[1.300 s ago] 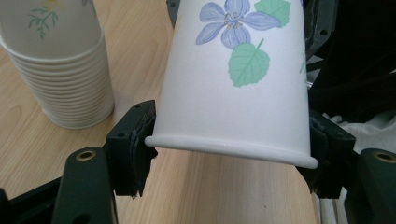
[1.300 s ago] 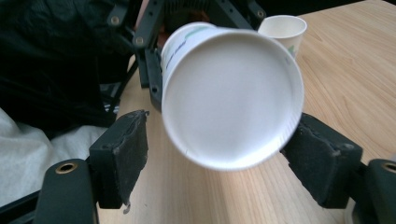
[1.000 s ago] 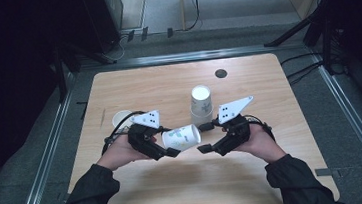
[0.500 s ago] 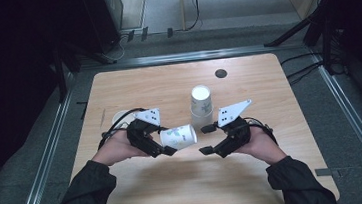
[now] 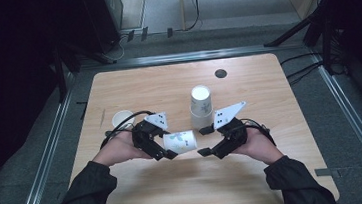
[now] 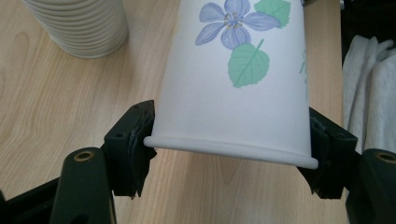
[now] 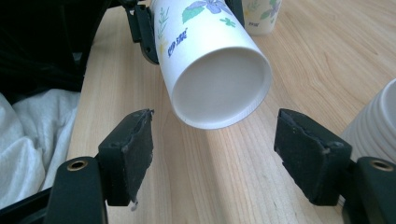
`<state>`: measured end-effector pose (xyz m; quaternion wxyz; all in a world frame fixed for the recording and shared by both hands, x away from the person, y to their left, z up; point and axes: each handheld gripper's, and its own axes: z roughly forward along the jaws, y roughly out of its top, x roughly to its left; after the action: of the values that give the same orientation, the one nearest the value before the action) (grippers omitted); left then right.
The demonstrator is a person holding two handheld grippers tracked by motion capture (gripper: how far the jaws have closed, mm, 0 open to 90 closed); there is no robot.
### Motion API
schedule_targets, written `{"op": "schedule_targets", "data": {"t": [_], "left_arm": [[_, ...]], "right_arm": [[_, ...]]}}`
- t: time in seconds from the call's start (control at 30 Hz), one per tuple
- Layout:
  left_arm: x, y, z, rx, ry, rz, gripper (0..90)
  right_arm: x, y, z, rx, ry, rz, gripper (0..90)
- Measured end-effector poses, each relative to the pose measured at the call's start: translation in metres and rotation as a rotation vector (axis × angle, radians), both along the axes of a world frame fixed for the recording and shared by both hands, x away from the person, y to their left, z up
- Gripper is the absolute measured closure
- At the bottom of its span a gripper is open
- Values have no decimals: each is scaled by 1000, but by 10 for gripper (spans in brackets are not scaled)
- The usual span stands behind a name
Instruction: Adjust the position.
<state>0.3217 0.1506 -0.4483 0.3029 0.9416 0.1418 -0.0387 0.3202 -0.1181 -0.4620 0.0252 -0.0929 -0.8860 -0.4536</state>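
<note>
Left gripper (image 5: 165,146) clamps a flowered paper cup (image 5: 180,141) near its rolled rim, one black jaw on each side, and holds it lying sideways above the bench (image 5: 142,186) — its closed base points toward the right gripper (image 5: 204,147). That right gripper has its jaws spread wide with nothing between them; in the right gripper view the cup's base sits just beyond the gap, touching neither jaw. Compared with half a second ago, the left gripper and its cup have shifted slightly back toward the middle of the bench, so the cup's base is now nearer the right gripper's jaws; the right hand (image 5: 253,142) has barely moved. A tall stack of cups (image 5: 201,106) stands upside down near the bench's centre, just beyond the right gripper, and a single upright cup (image 5: 122,120) stands toward the left edge, behind the left hand (image 5: 118,149). Near the far edge a small dark disc (image 5: 221,73) lies in the pale wood surface. Around the bench runs a grey floor with metal rails (image 5: 49,160) along both sides, cables trailing at the right, and darkness to the left.
</note>
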Motion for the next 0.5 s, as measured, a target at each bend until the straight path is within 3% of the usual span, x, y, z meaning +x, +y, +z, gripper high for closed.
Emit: {"op": "schedule_targets", "data": {"t": [0.5], "left_arm": [[-3,-20,-10,103,19,-35,282]], "right_arm": [[-1,12,-10,-58,-13,31,288]]}}
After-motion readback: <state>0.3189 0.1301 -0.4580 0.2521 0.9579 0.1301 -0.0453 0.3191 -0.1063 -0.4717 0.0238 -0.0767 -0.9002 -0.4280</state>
